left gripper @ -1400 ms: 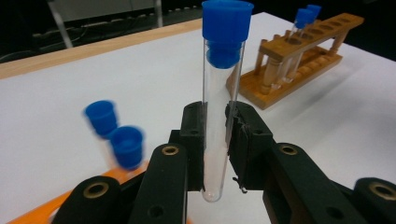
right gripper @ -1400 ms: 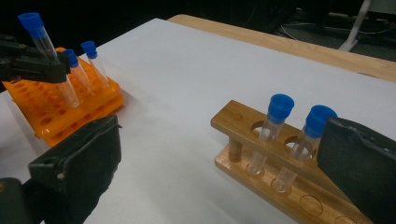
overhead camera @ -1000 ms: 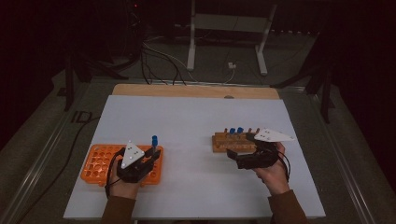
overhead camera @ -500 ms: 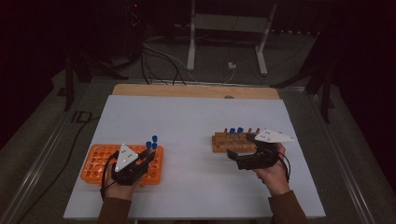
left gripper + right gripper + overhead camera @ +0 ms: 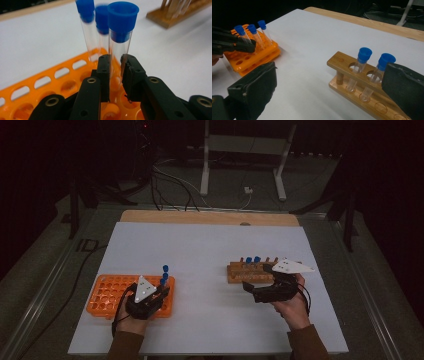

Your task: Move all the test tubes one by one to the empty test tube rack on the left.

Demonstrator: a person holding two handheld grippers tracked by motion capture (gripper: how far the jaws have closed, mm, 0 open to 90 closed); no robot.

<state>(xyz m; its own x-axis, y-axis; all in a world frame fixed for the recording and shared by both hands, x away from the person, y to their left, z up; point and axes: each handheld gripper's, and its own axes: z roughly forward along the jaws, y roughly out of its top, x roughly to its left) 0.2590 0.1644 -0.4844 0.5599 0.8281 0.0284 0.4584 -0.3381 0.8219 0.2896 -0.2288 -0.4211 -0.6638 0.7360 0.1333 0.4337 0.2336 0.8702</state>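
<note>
Left gripper view is showing the left gripper (image 5: 115, 75) with its two black, ribbed jaws nearly together, pinching a clear, slender test tube (image 5: 119, 52) low on its wall; the tube is wearing a matte blue screw cap and standing upright over the round wells of the glossy orange plastic rack (image 5: 50, 82). Two more blue-capped tubes are rising just behind it, their caps blurring and the farthest one getting cut off at the top edge, and the jaws are hiding the held tube's foot, so whether it is sitting in a well is hard to tell. In the high view this gripper (image 5: 161, 292) is hovering over the right end of the orange rack (image 5: 107, 295) near the front left of the smooth white table (image 5: 200, 245). The right gripper (image 5: 252, 287) is resting beside the wooden rack (image 5: 240, 270), well apart from the orange one. In the right gripper view its broad, dark padded jaws are standing wide apart with nothing between them, the right-hand jaw covering part of the varnished wooden rack (image 5: 344, 65), where two blue-capped tubes are standing in drilled holes and the rack's near end is running off the frame.
</note>
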